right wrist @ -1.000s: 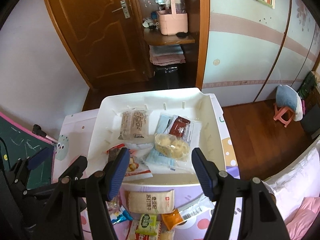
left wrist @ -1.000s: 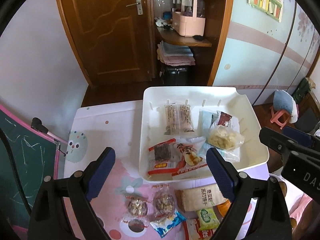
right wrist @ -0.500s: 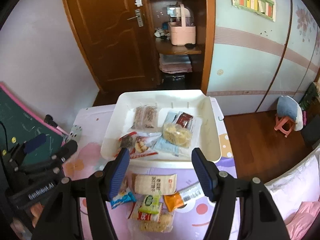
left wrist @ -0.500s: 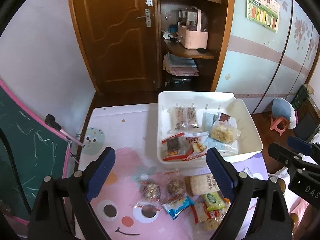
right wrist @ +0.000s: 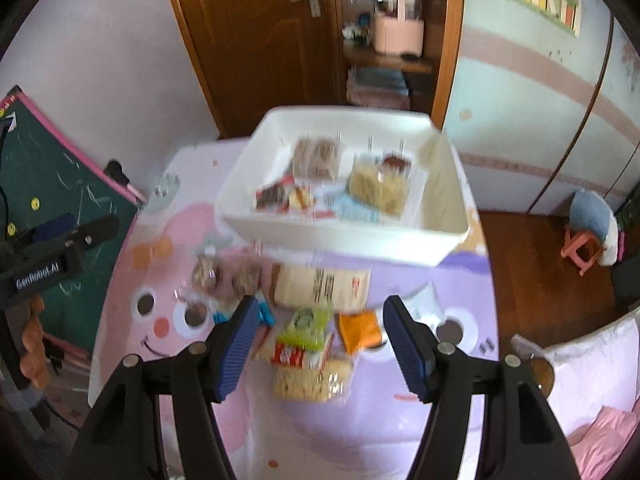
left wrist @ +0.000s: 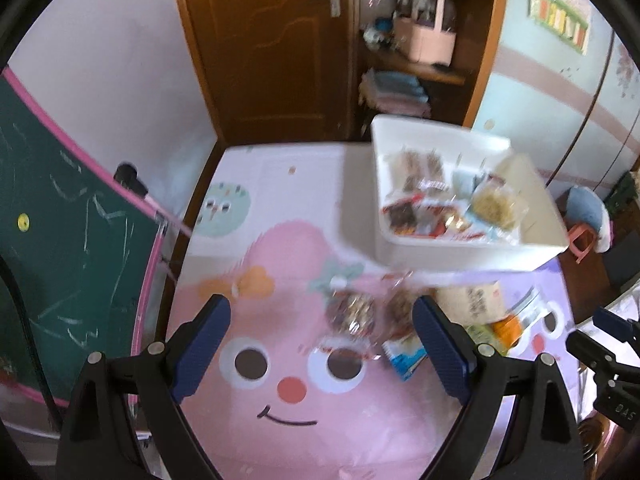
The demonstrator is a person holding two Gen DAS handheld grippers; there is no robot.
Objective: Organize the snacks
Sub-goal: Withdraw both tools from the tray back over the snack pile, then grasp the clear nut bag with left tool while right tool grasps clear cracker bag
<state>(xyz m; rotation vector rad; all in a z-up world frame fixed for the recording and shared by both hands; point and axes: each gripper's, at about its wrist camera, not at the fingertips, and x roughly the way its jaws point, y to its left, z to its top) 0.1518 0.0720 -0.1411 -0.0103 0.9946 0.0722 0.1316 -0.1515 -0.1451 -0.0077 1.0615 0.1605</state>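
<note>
A white tray [left wrist: 472, 250] [right wrist: 344, 242] at the table's far side holds several snack packets. Loose snacks lie on the cartoon mat in front of it: two clear nut packs [left wrist: 351, 314] [right wrist: 207, 274], a beige packet [right wrist: 320, 286] [left wrist: 472, 304], a green packet [right wrist: 306, 326], an orange packet [right wrist: 358, 330] and a blue packet [left wrist: 406, 356]. My left gripper [left wrist: 320, 346] is open and empty, above the mat left of the loose snacks. My right gripper [right wrist: 320, 346] is open and empty, above the green and orange packets. Both views are blurred.
A green chalkboard [left wrist: 60, 240] leans at the table's left edge. A wooden door [left wrist: 264, 40] and shelf with a pink basket [left wrist: 426, 36] stand behind the table. A small stool [right wrist: 588, 236] is on the floor to the right.
Both grippers have pulled back from the tray and toward me. The tray now appears farther off and the loose snacks have come into fuller view. Both stay open.
</note>
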